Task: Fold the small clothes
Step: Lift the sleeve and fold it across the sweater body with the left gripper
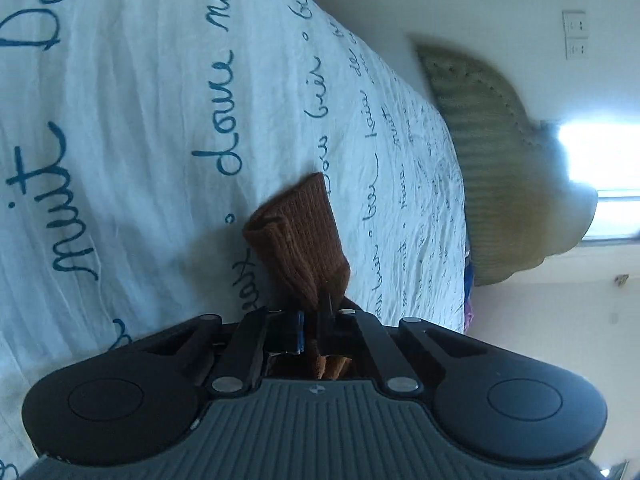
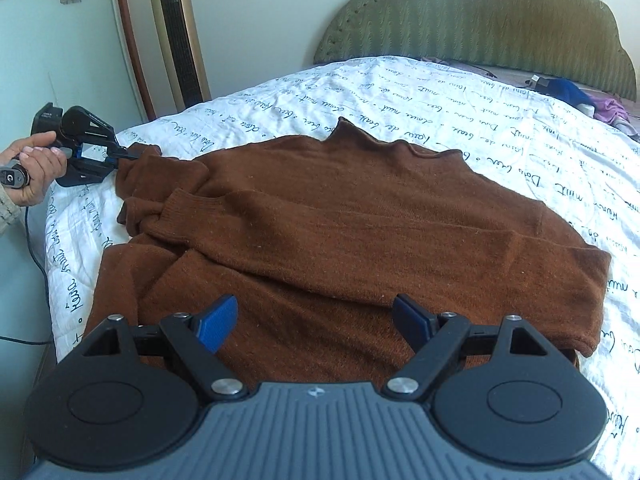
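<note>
Left wrist view: the left gripper (image 1: 316, 312) is pinching a knitted cuff of the brown sweater (image 1: 300, 240), fingers closed on the wool, above the white bedspread (image 1: 140, 120).

Right wrist view: the sweater is lying spread on the bed, sleeves folded across. The right gripper (image 2: 316, 320) is hovering over its hem, fingers wide and empty. The knit looks soft, light and floppy; cuffs and hem corners seem the best holds.

Open right claw (image 2: 316, 322) over brown sweater (image 2: 360, 216)

White script-printed bedsheet (image 2: 420, 96), green headboard (image 2: 472, 20), gold tower fan (image 2: 178, 36), wall sockets (image 1: 576, 34).
</note>
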`<state>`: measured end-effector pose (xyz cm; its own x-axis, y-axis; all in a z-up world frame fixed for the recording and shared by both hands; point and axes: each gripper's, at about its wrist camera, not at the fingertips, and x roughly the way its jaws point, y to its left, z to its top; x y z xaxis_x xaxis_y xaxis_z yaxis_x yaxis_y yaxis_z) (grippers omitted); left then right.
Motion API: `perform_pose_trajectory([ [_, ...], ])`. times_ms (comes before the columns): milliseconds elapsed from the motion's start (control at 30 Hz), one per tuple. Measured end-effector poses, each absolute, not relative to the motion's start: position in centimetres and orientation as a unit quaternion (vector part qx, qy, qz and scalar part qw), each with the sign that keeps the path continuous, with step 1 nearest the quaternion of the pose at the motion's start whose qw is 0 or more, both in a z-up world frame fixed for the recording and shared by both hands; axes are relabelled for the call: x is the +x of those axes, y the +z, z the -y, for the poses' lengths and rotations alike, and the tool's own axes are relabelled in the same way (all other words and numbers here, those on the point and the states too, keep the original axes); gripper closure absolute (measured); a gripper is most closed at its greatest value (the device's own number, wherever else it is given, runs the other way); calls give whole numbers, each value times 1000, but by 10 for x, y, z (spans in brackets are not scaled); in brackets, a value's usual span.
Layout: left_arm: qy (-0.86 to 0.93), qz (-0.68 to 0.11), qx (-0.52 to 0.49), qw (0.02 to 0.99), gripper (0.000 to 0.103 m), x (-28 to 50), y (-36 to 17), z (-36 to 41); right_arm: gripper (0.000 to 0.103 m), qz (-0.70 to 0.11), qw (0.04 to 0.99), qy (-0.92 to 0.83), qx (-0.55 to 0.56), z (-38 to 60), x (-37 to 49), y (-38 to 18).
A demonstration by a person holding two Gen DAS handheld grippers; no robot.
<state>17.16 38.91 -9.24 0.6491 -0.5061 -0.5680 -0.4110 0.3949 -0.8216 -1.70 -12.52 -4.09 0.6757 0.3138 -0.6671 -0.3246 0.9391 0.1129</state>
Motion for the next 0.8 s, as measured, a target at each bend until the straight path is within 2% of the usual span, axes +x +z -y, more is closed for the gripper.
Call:
perform_pose_trajectory([
  [333, 35, -308, -477, 822, 99, 105, -40, -413, 18, -356, 920, 164, 15, 138, -26, -37],
  [800, 124, -194, -474, 850, 99, 5, 17, -490, 17, -353, 909, 218, 43, 102, -18, -31],
])
